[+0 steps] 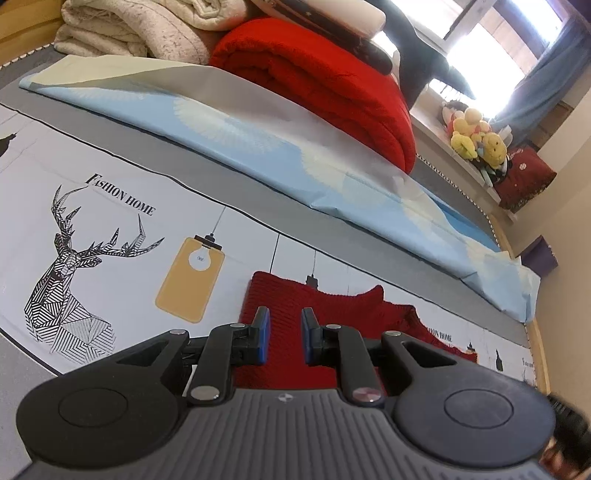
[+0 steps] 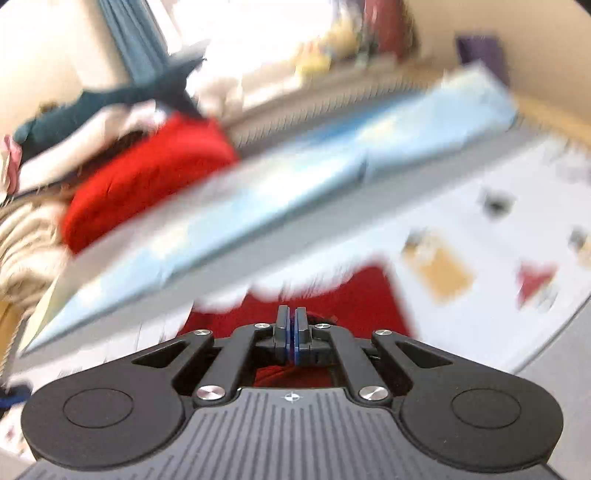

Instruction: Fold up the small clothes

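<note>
A small red knit garment (image 1: 314, 306) lies flat on the printed bed sheet (image 1: 110, 206). My left gripper (image 1: 283, 325) is open, its blue pads just above the garment's near part, with nothing between them. In the blurred right wrist view the red garment (image 2: 351, 299) lies under and ahead of my right gripper (image 2: 291, 328). Its jaws are pressed together. Whether any cloth is pinched between them cannot be told through the blur.
A folded light-blue sheet (image 1: 295, 155) lies across the bed behind the garment. A red blanket (image 1: 332, 81) and cream blankets (image 1: 129, 29) are stacked at the back. Plush toys (image 1: 476, 136) sit on a ledge by the window. The bed's edge runs along the right.
</note>
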### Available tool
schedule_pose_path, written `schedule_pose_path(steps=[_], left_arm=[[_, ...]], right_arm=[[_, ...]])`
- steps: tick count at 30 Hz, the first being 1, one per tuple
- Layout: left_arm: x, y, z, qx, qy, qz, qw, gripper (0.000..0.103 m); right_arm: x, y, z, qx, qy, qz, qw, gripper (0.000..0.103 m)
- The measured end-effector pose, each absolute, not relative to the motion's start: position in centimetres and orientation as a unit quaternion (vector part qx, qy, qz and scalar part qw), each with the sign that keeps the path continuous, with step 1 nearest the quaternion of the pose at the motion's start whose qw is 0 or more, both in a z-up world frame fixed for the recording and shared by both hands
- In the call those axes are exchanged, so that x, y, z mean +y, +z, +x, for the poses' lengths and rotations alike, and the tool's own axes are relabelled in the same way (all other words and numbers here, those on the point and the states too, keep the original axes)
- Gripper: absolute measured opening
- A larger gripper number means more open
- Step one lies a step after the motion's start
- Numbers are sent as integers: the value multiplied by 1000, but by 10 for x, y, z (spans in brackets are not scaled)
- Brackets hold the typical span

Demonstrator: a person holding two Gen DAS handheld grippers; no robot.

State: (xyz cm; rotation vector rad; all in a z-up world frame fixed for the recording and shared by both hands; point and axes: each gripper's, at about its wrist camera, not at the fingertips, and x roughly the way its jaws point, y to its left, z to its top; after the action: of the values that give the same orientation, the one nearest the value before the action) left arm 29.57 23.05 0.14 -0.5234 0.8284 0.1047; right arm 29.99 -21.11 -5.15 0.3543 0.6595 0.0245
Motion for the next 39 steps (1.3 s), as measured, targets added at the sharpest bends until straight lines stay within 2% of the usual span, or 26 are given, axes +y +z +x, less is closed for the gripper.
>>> schedule_pose_path(steps=[2,6,7,9,14,17,18,19,20,21,32,39], left_arm=[[226,-1,297,403,45,-246,881,18],[215,-7,301,414,30,-232,880,18],[213,-9,302,418,26,-227,879,18],[207,-16,305,427,21,-218,877,18],[190,-47,311,460,4,-194,866,18],[178,-85,315,500,-4,-157,852,18],[175,-100,315,519,5,-135,844,18],[175,-113,313,535,18,-116,837,23],[177,-121,310,542,22,-116,832,37],[180,-122,307,543,25,-125,830,37],[178,-37,258,470,27,-87,878,36],[169,33,162,408,10,-55,911,36]], right_arm=[[-232,-51,308,316,-21,176,932,1],[-252,-68,323,372,-37,185,909,7],[-252,-67,322,370,-47,172,912,12],[-248,-65,321,366,-45,163,915,30],[-239,-88,328,399,5,181,899,34],[-240,-120,339,440,2,183,879,42],[-239,-131,341,456,-7,174,873,41],[-243,-142,342,472,-19,168,865,40],[-248,-148,342,477,-22,173,861,39],[-252,-147,339,475,-28,181,860,39],[-266,-34,276,383,-30,200,901,41],[-286,48,185,325,31,178,928,45]])
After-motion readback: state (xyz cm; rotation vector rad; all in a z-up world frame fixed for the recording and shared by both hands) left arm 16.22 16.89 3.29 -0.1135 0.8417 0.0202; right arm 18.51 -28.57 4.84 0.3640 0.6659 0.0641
